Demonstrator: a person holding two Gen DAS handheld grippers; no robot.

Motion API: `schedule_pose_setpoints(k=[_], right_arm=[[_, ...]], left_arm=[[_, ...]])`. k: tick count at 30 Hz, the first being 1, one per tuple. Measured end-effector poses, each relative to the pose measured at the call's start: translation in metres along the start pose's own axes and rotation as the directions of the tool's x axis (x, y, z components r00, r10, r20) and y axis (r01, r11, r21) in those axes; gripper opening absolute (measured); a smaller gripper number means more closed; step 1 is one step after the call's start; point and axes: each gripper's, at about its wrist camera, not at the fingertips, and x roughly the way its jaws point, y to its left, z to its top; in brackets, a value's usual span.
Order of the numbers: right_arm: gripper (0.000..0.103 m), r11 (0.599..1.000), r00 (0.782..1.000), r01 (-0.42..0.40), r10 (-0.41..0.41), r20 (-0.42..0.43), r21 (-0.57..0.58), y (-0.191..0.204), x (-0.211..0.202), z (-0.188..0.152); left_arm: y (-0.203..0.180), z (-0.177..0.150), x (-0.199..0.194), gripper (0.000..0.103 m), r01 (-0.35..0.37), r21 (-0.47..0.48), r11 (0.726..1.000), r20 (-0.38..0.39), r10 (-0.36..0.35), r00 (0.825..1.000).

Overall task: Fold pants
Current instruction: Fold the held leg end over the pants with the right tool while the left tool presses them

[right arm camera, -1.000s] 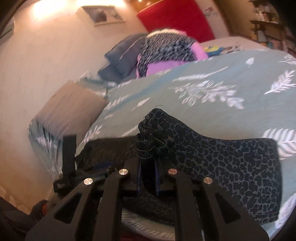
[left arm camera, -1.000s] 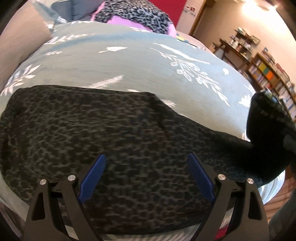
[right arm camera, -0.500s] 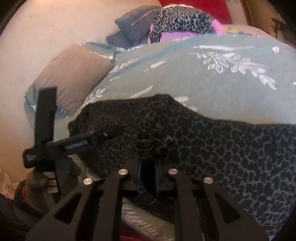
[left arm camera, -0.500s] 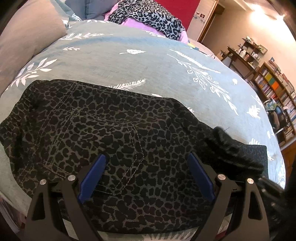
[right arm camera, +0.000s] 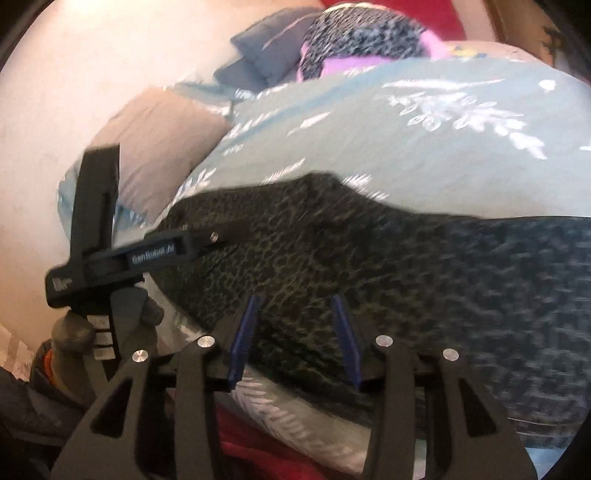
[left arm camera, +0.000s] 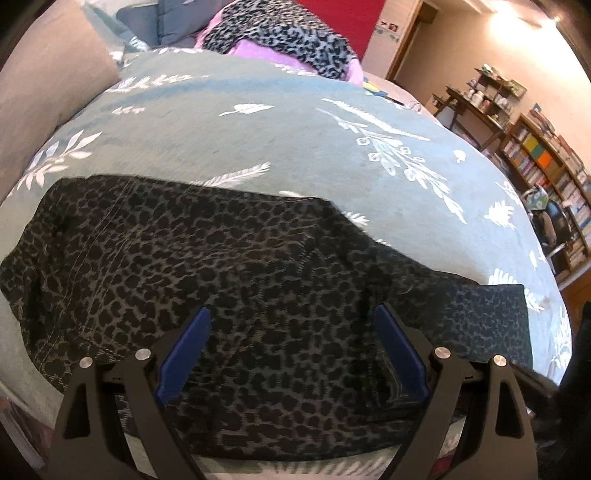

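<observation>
Pants fill the frame's lower half on the bed, my left claw and right claw both spread empty; next grip should pinch the hem squarely.

Your left wrist view is fairly sharp, warmly lit by a glaring ceiling lamp at one o'clock. Your right wrist view is smeared by motion blur. Both bow and darken toward the rims.

Left wrist view: we sit close over the pants, facing 12 o'clock across the bed. Right wrist view: equally near, blurred, left gripper at 9 o'clock. Both share pants and bed.
</observation>
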Motion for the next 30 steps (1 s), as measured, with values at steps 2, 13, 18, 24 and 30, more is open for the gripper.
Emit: schedule_pose_setpoints(k=[2, 13, 18, 24, 30], right_arm=[[0.044, 0.999, 0.999, 0.02, -0.021, 0.033, 0.025, -0.009, -0.014, 0.003], [0.044, 0.96, 0.951, 0.207, -0.243, 0.193, 0.191, -0.095, -0.079, 0.026], [0.044, 0.942, 0.944, 0.245, -0.286, 0.167, 0.231, -0.129, -0.068, 0.03], [0.044, 0.925, 0.944, 0.277, -0.312, 0.105, 0.26, -0.16, -0.039, 0.021], [0.045, 0.928, 0.935, 0.305, -0.335, 0.116, 0.215, -0.159, -0.032, 0.013]], left_arm=[[-0.01, 0.003, -0.001, 0.089, 0.014, 0.023, 1.0, 0.004, -0.014, 1.0], [-0.092, 0.01, 0.013, 0.089, 0.12, 0.185, 0.975, 0.006, -0.124, 0.992], [-0.105, 0.013, 0.049, 0.089, 0.105, 0.196, 0.975, -0.033, -0.1, 0.994], [-0.093, 0.004, 0.087, 0.089, 0.08, 0.157, 0.984, -0.109, -0.063, 0.992], [-0.098, -0.002, 0.094, 0.092, 0.058, 0.207, 0.977, -0.08, -0.042, 0.996]])
